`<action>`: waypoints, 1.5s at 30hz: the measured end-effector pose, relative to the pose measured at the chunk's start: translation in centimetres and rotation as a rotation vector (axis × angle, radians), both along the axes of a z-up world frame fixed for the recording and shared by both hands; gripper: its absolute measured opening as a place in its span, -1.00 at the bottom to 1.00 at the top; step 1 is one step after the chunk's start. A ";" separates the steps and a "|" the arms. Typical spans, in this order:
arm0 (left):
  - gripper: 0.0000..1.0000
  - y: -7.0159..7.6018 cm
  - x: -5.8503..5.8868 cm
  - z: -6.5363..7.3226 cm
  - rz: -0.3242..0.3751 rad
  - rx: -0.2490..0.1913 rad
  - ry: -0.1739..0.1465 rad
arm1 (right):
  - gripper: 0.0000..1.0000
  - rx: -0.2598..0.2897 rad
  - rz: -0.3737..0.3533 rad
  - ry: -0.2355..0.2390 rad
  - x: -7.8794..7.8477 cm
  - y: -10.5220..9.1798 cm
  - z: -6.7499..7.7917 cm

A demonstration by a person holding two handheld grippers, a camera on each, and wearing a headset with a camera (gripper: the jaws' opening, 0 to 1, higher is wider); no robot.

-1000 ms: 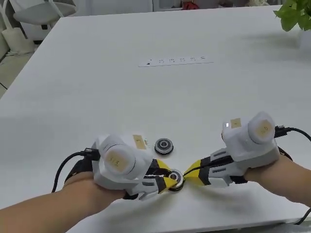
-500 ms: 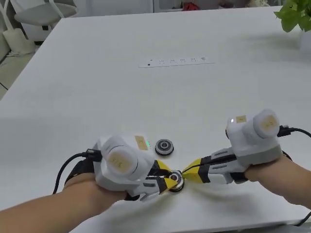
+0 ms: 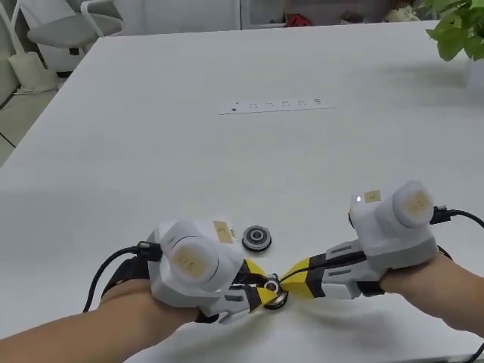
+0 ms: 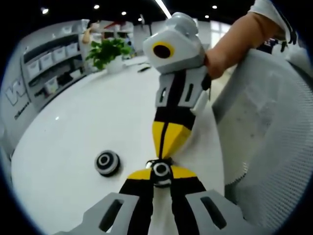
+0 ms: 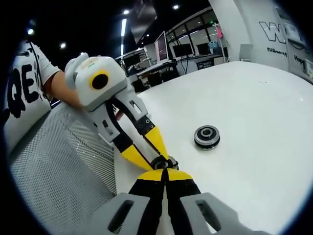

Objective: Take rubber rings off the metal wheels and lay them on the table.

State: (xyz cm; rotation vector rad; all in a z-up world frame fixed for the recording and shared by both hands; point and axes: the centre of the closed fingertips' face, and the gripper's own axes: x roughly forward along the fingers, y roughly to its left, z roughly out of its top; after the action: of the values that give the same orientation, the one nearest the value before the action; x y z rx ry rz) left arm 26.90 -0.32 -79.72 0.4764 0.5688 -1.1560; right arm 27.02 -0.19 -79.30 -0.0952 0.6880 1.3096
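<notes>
On table (image 3: 227, 151) | left tongs (image 3: 262, 291) clamp wheel (image 4: 161, 170) | right tongs (image 5: 166, 172) narrow | second wheel (image 3: 256, 237) just beside

Head view high over the table (image 3: 302, 151); both gripper views low, face to face across one wheel (image 4: 161, 171).

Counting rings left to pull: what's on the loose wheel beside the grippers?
A black ring wraps the loose wheel, around a metal hub. Its underside on the table is hidden.

L gripper (image 4: 162, 175) tight round wheel (image 4: 161, 169)
</notes>
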 end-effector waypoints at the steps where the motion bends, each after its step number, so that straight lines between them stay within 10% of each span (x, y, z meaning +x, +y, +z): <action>1: -0.76 0.0 0.0 0.0 0.000 0.000 0.001 | -1.00 0.000 0.002 -0.001 -0.1 0.0 0.0; 45: -0.49 1.0 -0.8 2.1 -0.043 -0.064 0.035 | -1.00 0.040 0.046 0.032 -1.2 0.3 1.8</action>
State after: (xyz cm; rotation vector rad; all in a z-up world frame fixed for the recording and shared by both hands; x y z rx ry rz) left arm 26.11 0.72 -77.58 0.4158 0.5519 -1.2222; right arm 25.85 0.09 -77.54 -0.0583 0.6897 1.3714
